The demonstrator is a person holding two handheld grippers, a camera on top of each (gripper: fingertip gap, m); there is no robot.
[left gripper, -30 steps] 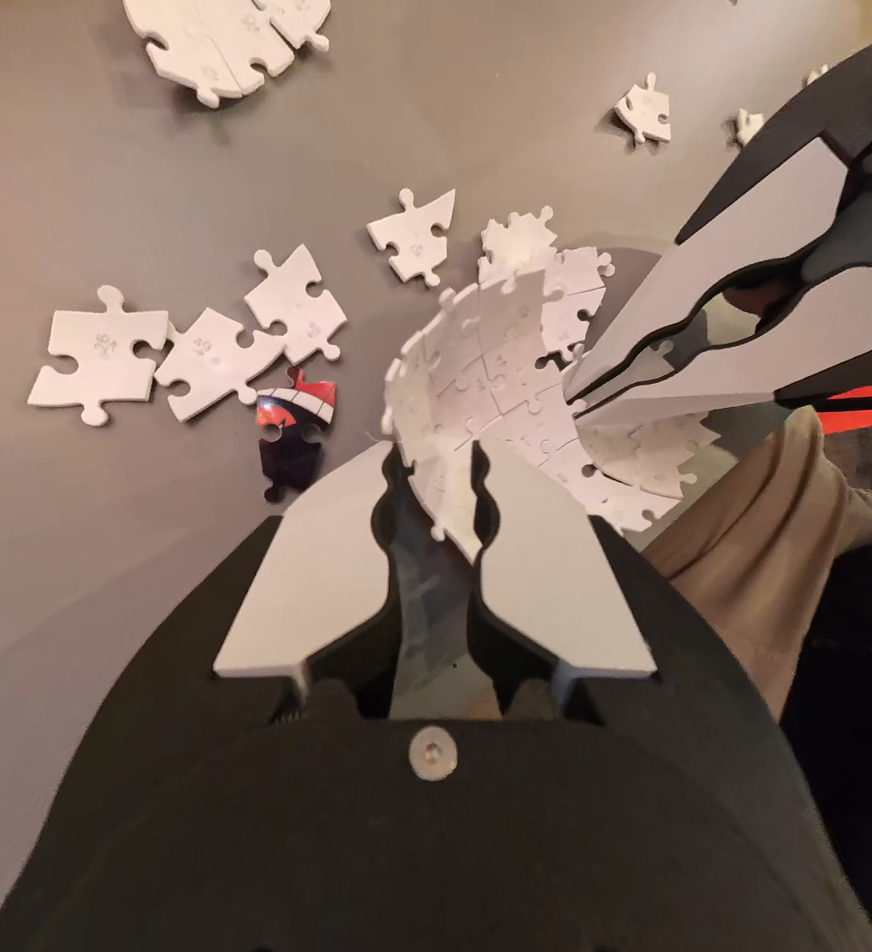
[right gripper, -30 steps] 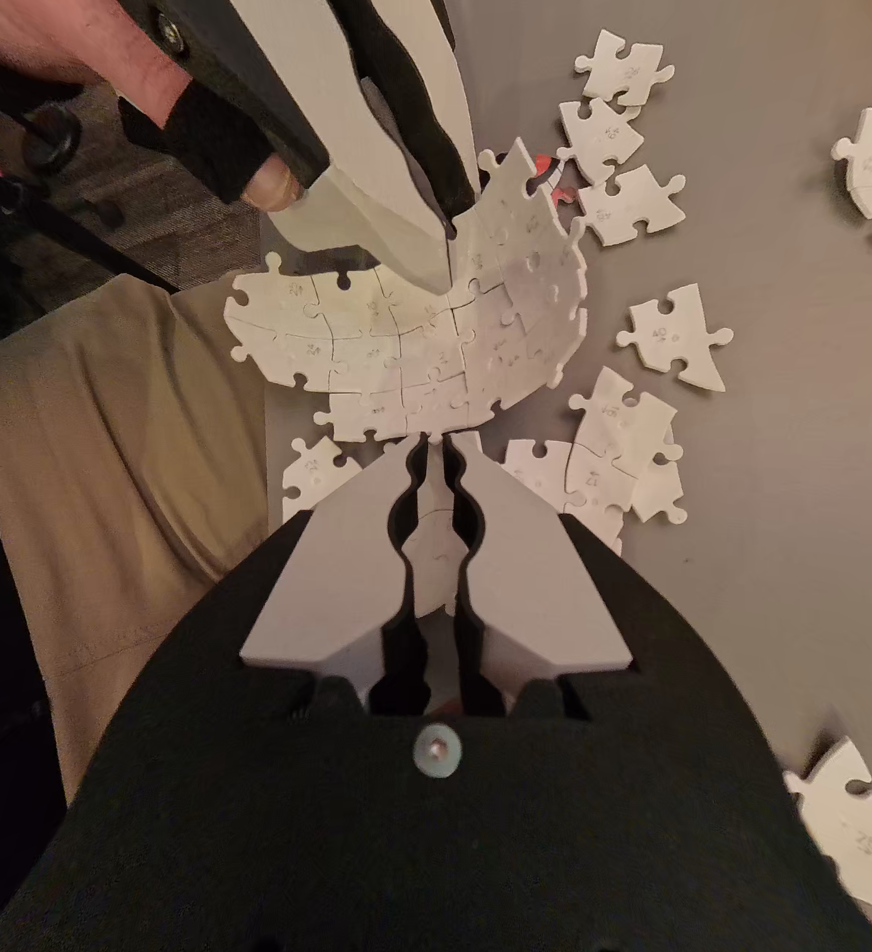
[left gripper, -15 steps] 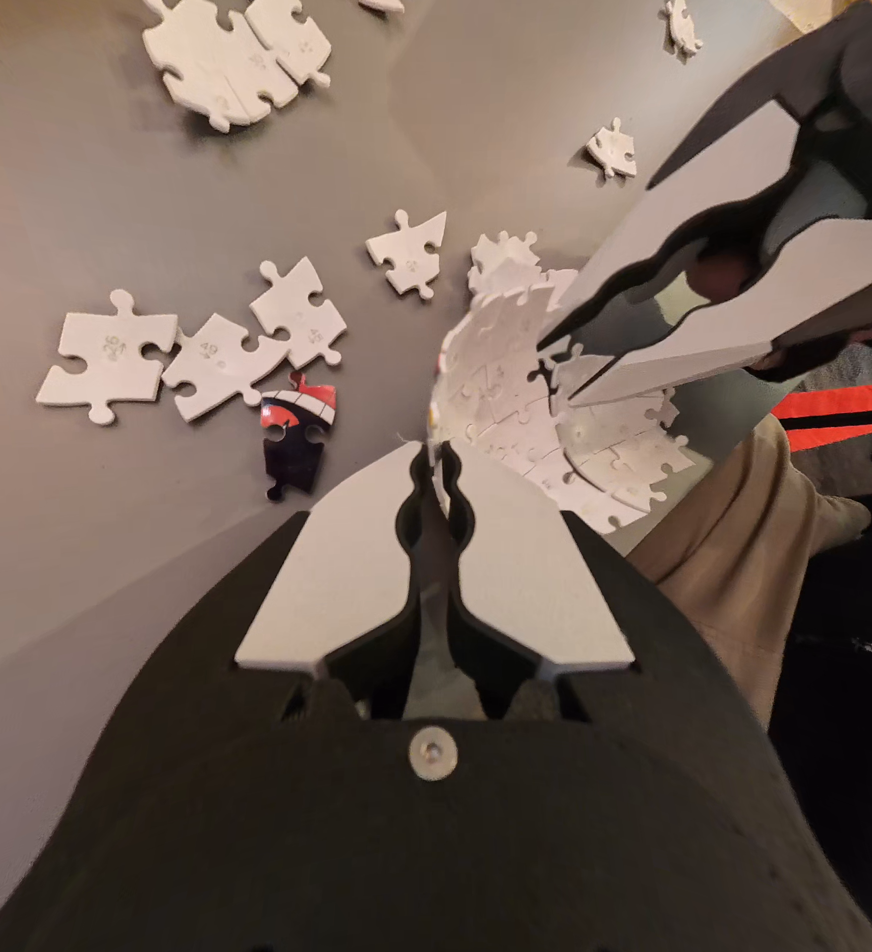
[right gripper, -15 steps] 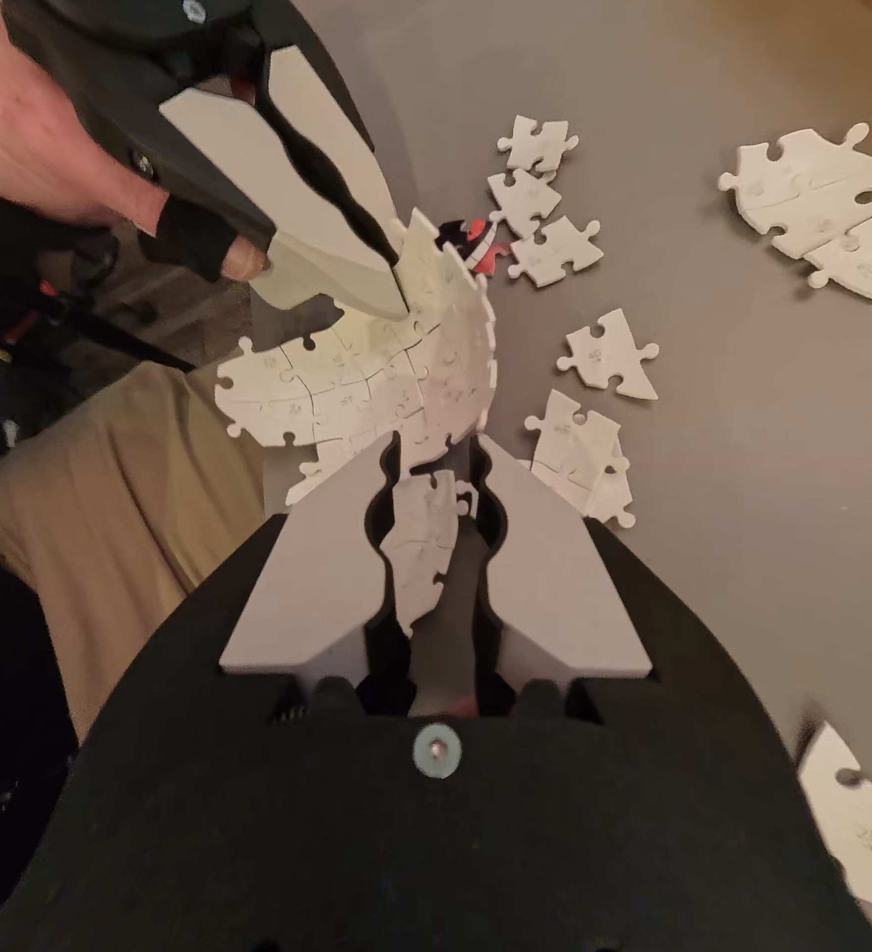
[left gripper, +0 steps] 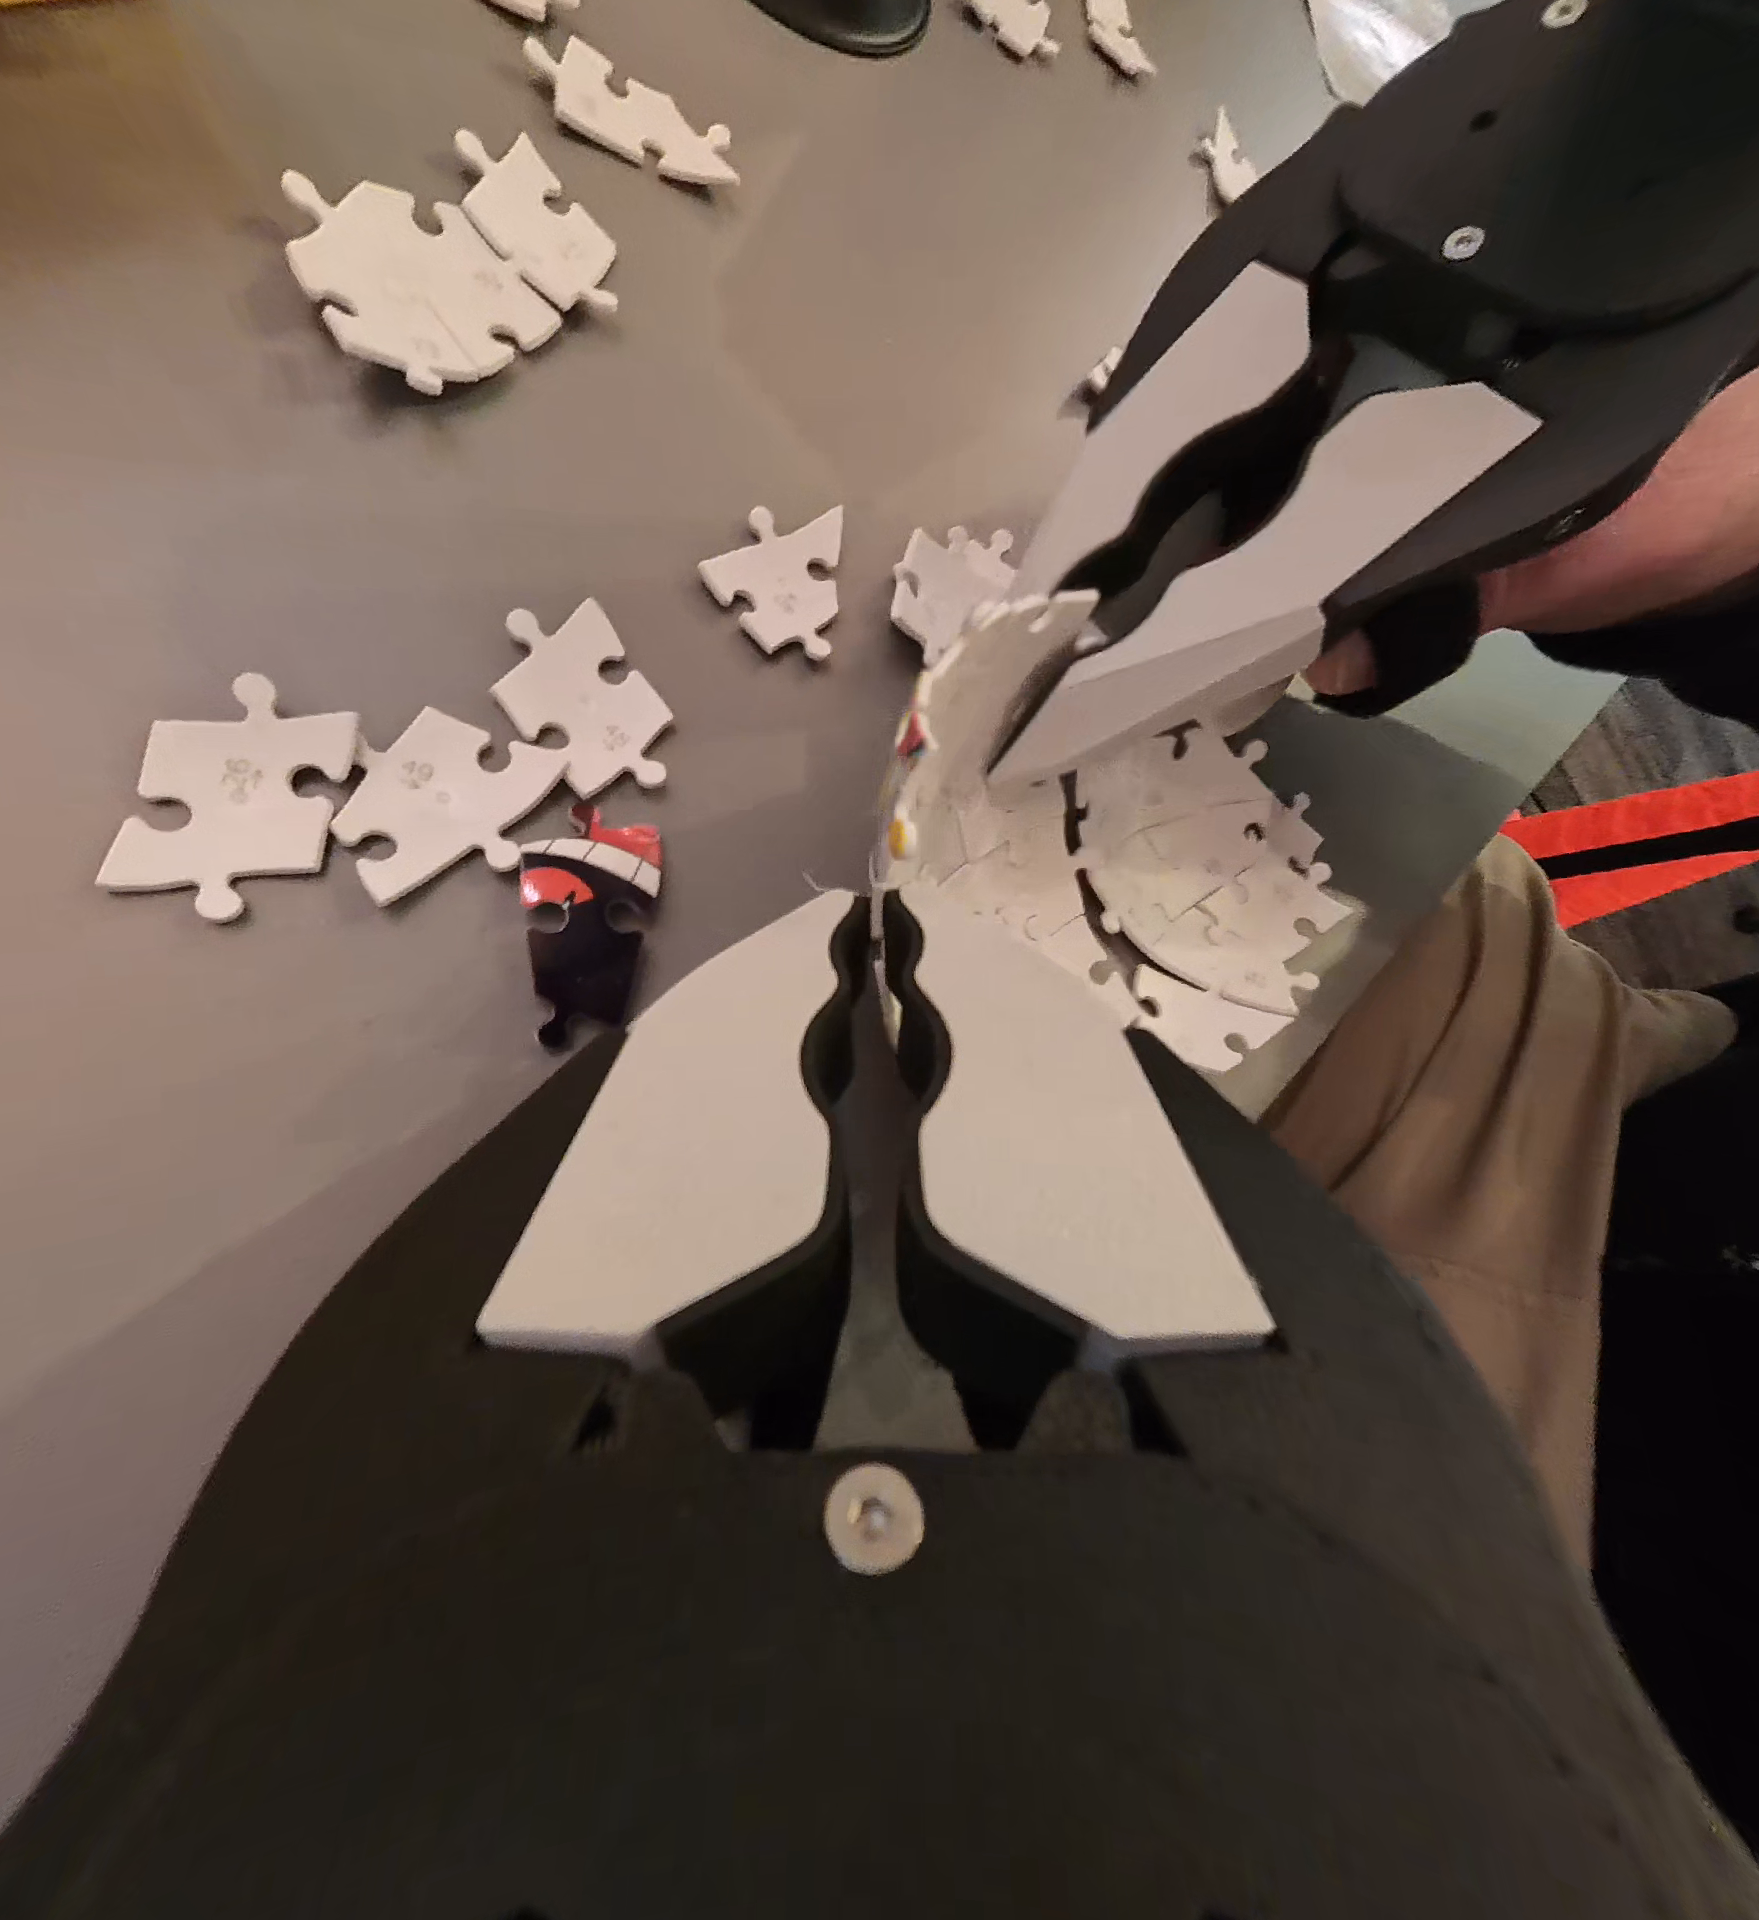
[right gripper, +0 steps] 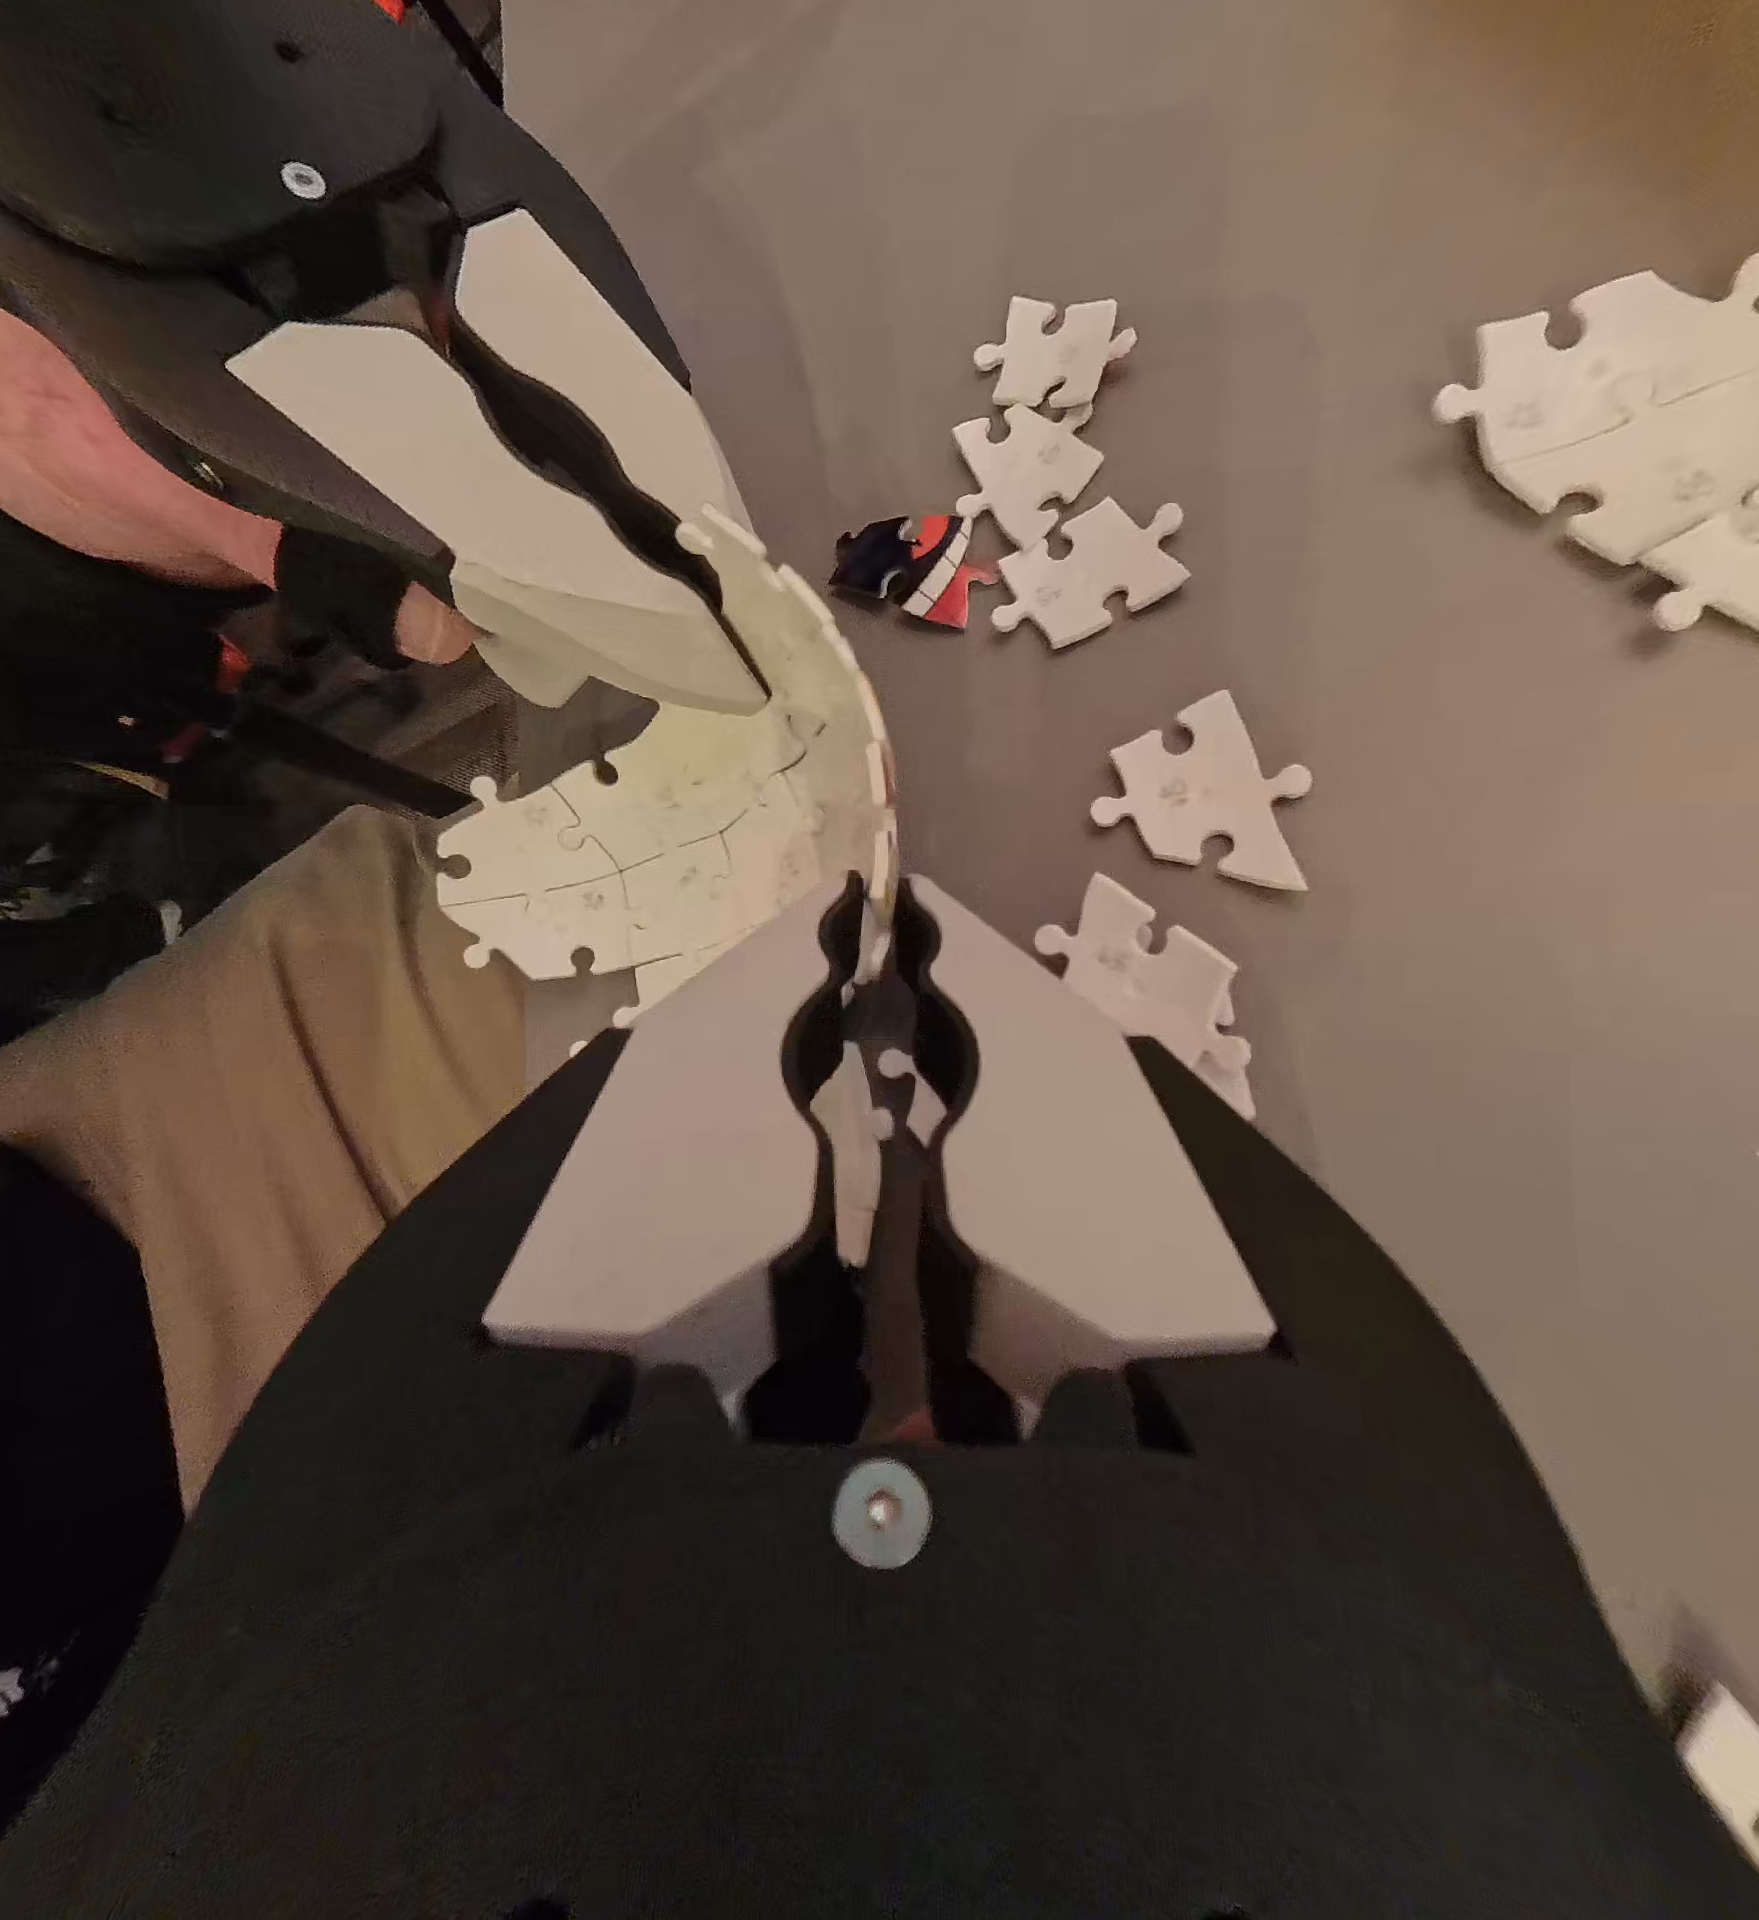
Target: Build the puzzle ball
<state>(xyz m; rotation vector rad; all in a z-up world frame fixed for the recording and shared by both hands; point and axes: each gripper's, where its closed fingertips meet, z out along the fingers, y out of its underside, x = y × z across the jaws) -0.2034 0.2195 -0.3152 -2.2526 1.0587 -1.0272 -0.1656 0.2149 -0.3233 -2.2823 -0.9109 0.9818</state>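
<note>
A curved white shell of joined puzzle pieces (left gripper: pixel 1166 862) is held up over the table's near edge, blank side showing; it also shows in the right wrist view (right gripper: pixel 646 842). My left gripper (left gripper: pixel 873 904) is shut on the shell's near rim. My right gripper (right gripper: pixel 880 894) is shut on another part of the rim, with pieces running back between its fingers. Each gripper shows in the other's view, clamped on the shell: the right one (left gripper: pixel 1036 681) and the left one (right gripper: pixel 742 657). The shell's printed outer face is mostly hidden.
Loose white pieces (left gripper: pixel 439 800) lie on the grey table (left gripper: pixel 127 1143), with one printed red and dark piece (left gripper: pixel 589 914) and a joined white cluster (left gripper: pixel 439 270), which also shows in the right wrist view (right gripper: pixel 1664 436). A person's beige trouser leg (left gripper: pixel 1457 1091) is below the table edge. One gripper's finger ends stand about 5 cm off the other's.
Both grippers have turned and raised the shell, so it now stands nearly edge-on to each camera. The right gripper's hold sits higher on the rim than before.
</note>
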